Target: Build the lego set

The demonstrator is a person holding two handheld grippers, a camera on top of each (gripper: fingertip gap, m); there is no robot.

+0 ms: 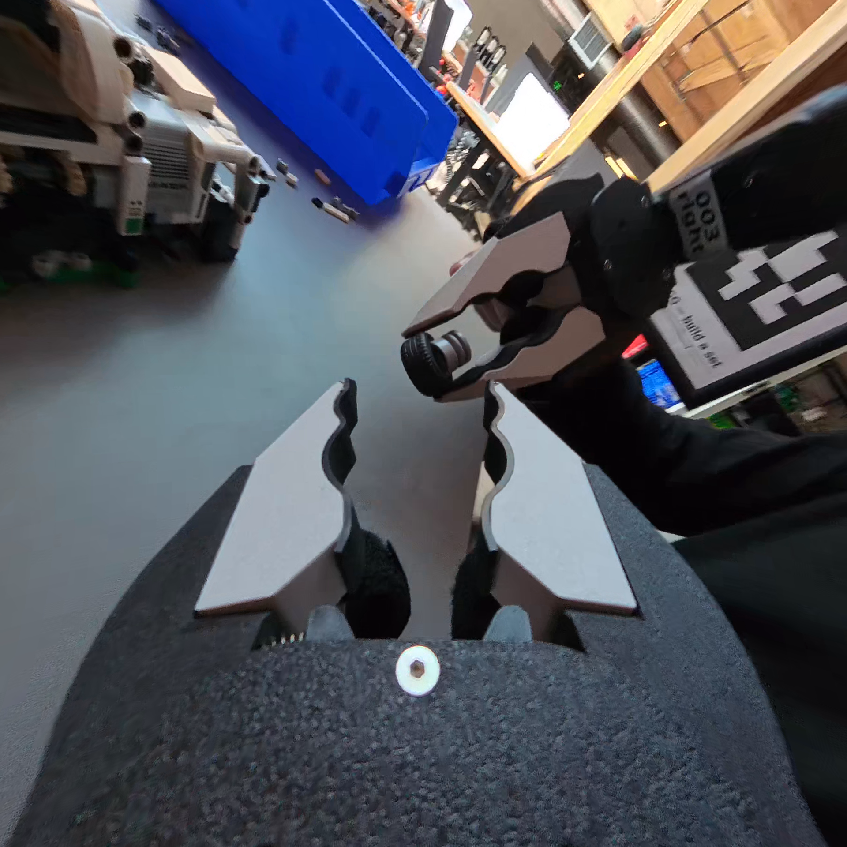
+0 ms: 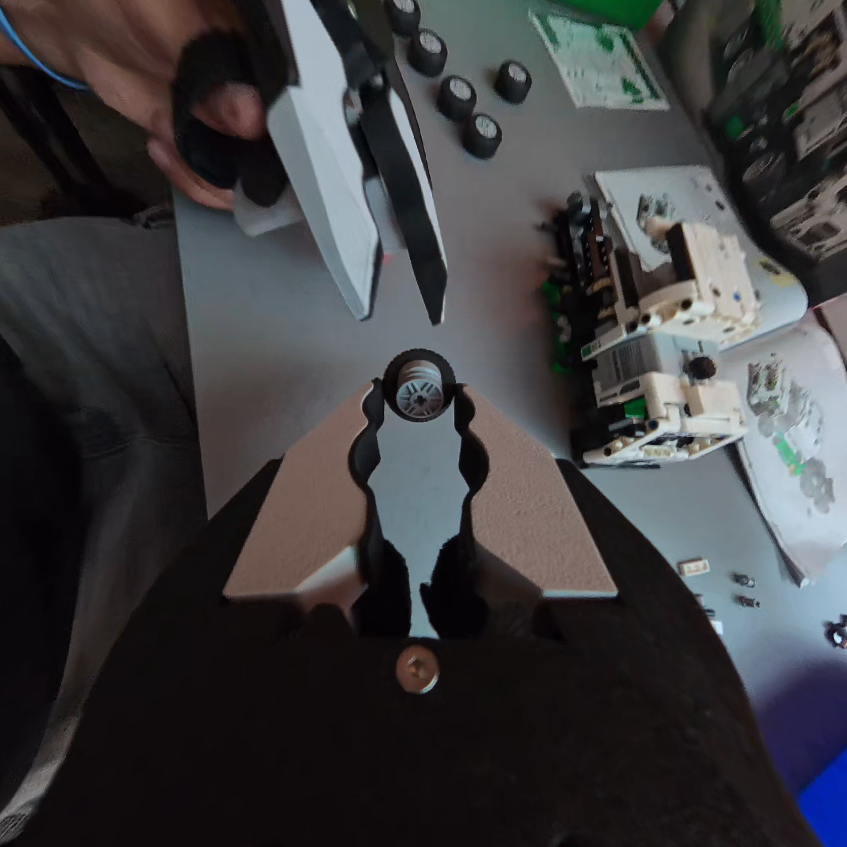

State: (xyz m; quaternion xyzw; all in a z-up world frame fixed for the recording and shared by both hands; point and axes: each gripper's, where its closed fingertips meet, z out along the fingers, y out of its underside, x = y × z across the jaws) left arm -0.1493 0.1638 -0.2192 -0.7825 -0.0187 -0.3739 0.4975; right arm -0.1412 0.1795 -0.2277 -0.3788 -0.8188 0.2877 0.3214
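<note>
A small wheel point(image 2: 418, 390) with a black tyre and grey hub is clamped at the fingertips of the right gripper point(image 2: 418, 389), above the grey table point(image 2: 275, 293). The left gripper point(image 1: 419, 389) is held wide apart and empty, just beside the wheel. The half-built lego vehicle point(image 2: 660, 366) is seen farther on the table.

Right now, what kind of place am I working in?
Probably a workshop or lab bench set up for model building: a half-built lego vehicle on a grey table, blue storage bins, and wooden shelving with more workbenches behind.
</note>
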